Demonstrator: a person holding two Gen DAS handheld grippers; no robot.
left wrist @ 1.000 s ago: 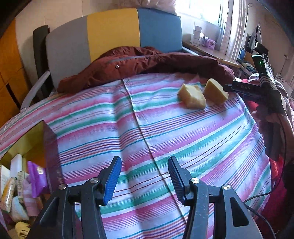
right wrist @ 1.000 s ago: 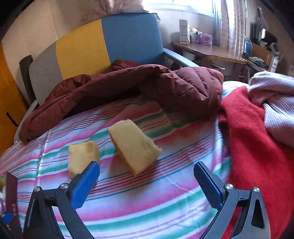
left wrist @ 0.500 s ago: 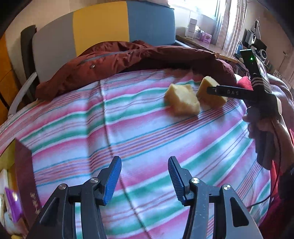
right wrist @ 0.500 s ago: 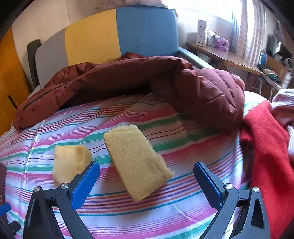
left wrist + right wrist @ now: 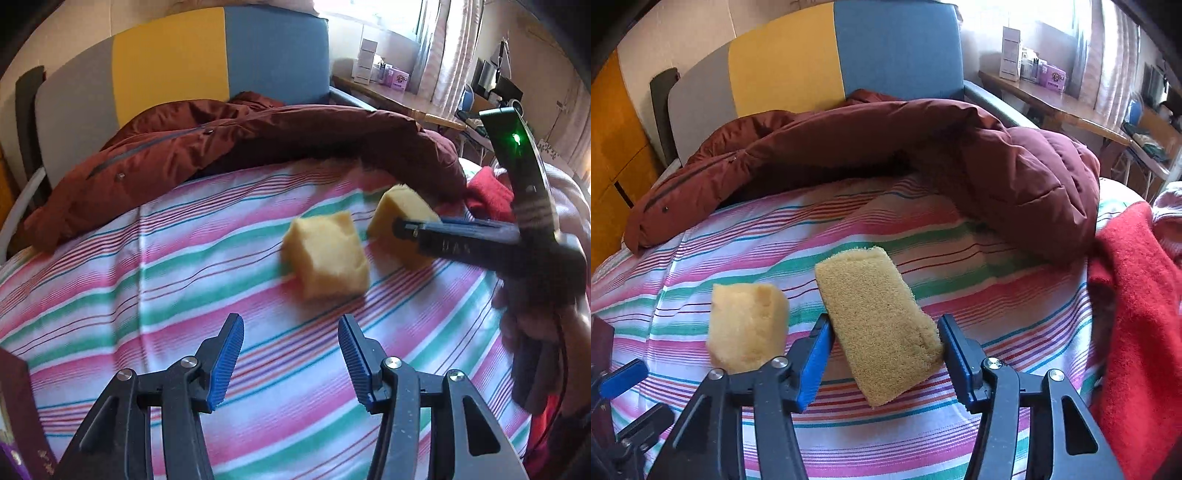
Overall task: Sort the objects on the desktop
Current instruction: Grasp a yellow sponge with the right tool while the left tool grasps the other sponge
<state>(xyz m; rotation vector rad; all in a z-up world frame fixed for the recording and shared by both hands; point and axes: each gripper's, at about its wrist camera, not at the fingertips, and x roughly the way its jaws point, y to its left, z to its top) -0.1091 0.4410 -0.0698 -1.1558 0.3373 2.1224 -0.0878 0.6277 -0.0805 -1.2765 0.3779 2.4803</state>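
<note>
The right claw [image 5: 884, 350] is closing, and its blue pads already touch both sides of the long sponge [image 5: 877, 325] on the striped bed cover [image 5: 979, 295]. The left claw [image 5: 290, 360] is released and empty; the square sponge [image 5: 325, 256] lies at its 12 o'clock, apart.

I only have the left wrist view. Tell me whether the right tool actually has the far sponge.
Observer: In the right wrist view, the far sponge sits between the right tool's closing jaws, with a pad against each side.
Operator: Describe its shape.
Observer: It's a long block lying diagonally, with its coarse face up.
Operator: Report where my left tool appears there.
Observer: The left tool shows only at that view's lower left edge, just left of the near sponge.
</note>
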